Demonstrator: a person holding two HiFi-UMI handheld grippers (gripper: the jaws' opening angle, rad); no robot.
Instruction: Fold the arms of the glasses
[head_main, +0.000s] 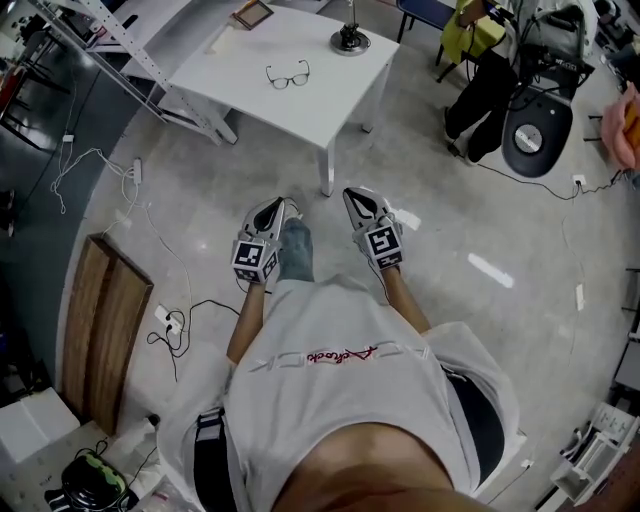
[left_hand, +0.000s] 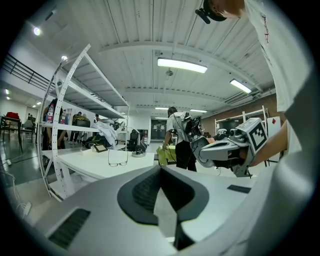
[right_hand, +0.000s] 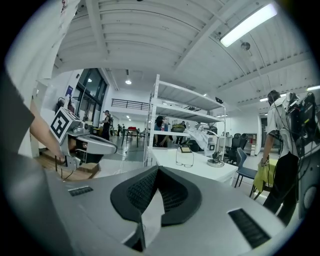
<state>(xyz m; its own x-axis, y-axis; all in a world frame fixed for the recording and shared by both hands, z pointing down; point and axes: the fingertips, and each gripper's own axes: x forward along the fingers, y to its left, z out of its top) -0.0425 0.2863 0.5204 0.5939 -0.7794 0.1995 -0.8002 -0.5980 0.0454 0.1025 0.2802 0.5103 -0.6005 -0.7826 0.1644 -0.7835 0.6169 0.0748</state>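
Glasses (head_main: 288, 76) on white table (head_main: 330, 112), arms look unfolded, well ahead of both tongs. Left gripper (head_main: 272, 208) & right gripper (head_main: 362, 200) pressed together, empty. Risks: arriving w/ jaws closed, nudging light frame across smooth top; pinching lens, not arm.

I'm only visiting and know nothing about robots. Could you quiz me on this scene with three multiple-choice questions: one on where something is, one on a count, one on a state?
1. Where are the glasses?
A on the table
B on the floor
C in a gripper

2. How many pairs of glasses lie there?
A three
B two
C one

3. How do the right gripper jaws stand?
A wide open
B together, empty
C clamped on the glasses

Answers:
1 A, the head view shows them on the tabletop.
2 C, only one pair shows.
3 B, in the right gripper view the jaws meet with nothing between them.
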